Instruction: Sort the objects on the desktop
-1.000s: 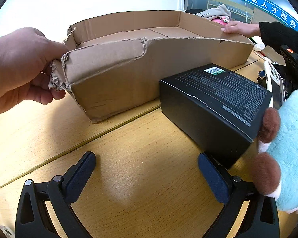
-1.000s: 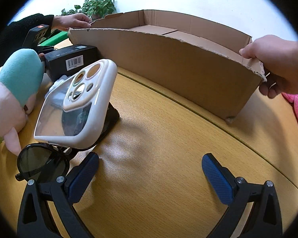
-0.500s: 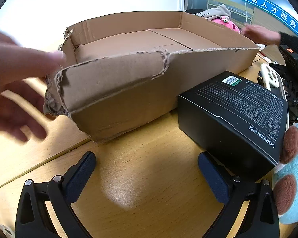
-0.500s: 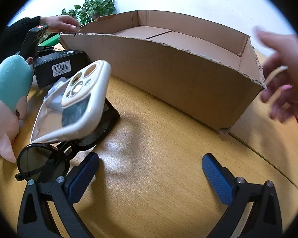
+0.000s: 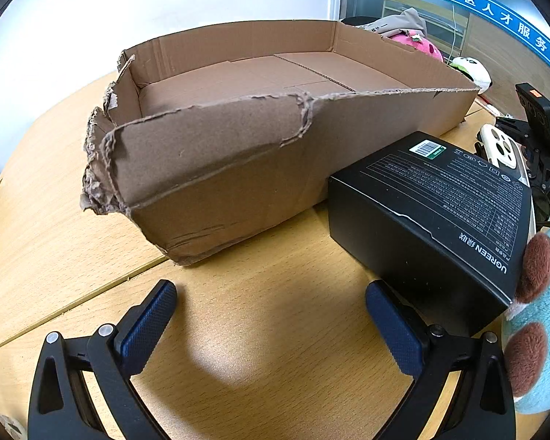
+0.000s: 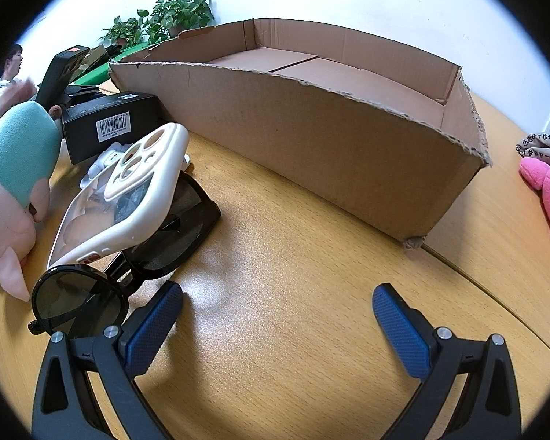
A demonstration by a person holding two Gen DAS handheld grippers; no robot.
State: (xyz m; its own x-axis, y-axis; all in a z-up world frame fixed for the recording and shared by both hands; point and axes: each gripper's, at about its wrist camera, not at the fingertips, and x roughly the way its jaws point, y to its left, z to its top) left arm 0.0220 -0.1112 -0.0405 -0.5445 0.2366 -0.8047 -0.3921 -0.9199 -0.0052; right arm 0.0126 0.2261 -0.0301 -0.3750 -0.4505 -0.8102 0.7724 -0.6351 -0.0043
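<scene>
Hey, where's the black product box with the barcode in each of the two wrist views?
Left wrist: the black box fills the right of the frame, beside the cardboard tray.
Right wrist: the black box sits small at upper left, behind the white phone case.
Shared landmark: the cardboard tray.

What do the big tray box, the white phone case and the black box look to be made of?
Big tray box: raw brown corrugated cardboard, matte, with torn, frayed top edges. White phone case: looks like soft matte silicone or rubbery plastic, with rounded moulded camera holes and a clear back panel. Black box: printed paperboard, satin black, with fine white print and a barcode sticker.
</scene>
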